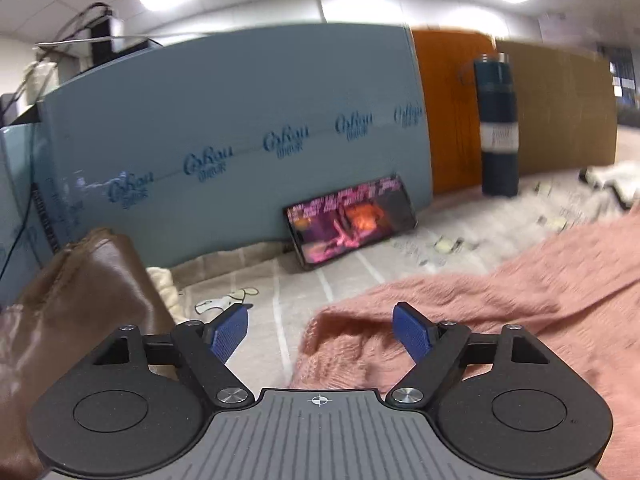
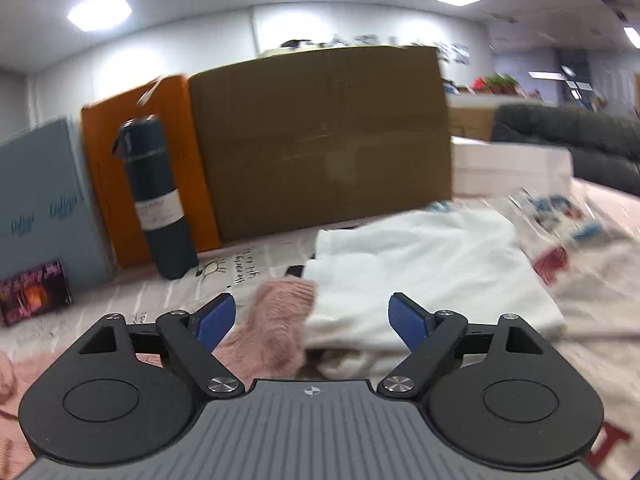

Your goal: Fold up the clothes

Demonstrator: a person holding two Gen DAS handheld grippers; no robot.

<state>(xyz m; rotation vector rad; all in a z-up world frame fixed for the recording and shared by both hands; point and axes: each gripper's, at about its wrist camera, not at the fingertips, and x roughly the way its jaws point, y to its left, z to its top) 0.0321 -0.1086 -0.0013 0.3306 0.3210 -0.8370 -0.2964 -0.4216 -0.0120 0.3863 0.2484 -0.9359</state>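
Note:
A pink fuzzy sweater (image 1: 500,308) lies spread on the table in the left wrist view, one corner of it between my open left gripper's (image 1: 320,328) blue pads. The left gripper holds nothing. In the right wrist view a pink sleeve cuff (image 2: 280,320) lies between the pads of my open right gripper (image 2: 310,320), which is empty. The cuff rests against a folded white garment (image 2: 432,272).
A brown leather garment (image 1: 80,300) is heaped at the left. A phone (image 1: 352,220) with a lit screen leans on a blue board (image 1: 240,120). A dark teal bottle (image 2: 156,200), an orange panel (image 2: 104,160) and a cardboard box (image 2: 320,140) stand behind. A printed cloth (image 2: 580,264) lies at right.

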